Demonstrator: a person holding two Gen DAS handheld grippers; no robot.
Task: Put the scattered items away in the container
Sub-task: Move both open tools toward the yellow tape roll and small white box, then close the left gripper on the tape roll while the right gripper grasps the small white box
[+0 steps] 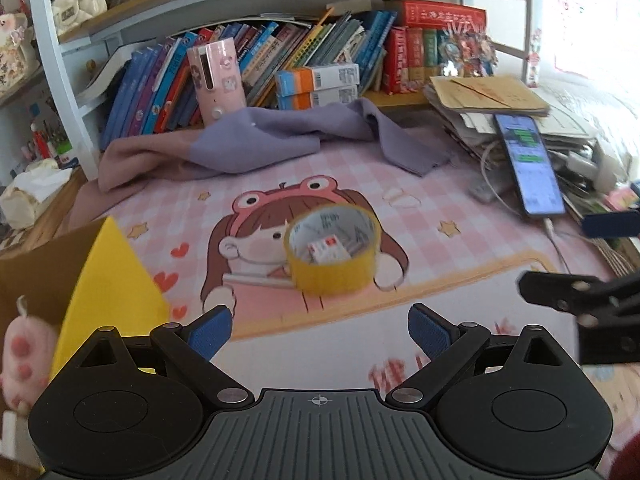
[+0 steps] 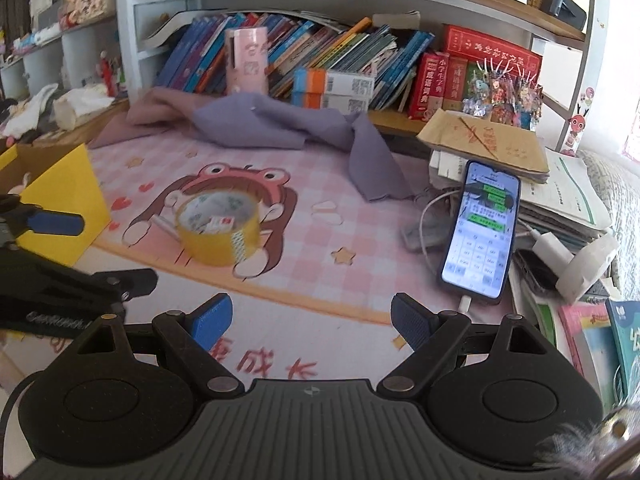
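Note:
A roll of yellow tape [image 1: 332, 250] [image 2: 218, 228] stands on the pink cartoon desk mat [image 1: 460, 272] [image 2: 340, 216], with a small white and red box [image 1: 328, 250] [image 2: 218, 225] inside its ring. A yellow-sided cardboard box [image 1: 116, 276] [image 2: 66, 204] stands at the left, and a pink paw-shaped plush item [image 1: 24, 360] lies in it. My left gripper [image 1: 320, 330] hangs open just short of the tape, nothing between its blue pads. My right gripper [image 2: 312, 324] is open too, right of the tape and nearer me.
A lit phone [image 1: 528, 164] [image 2: 482, 232] on a charging cable leans on a pile of papers [image 2: 560, 192] at the right. Purple cloth [image 1: 280, 140] [image 2: 280, 124] lies crumpled at the back of the mat. Books [image 2: 320, 64] fill the shelf behind. A tissue box [image 1: 28, 196] sits far left.

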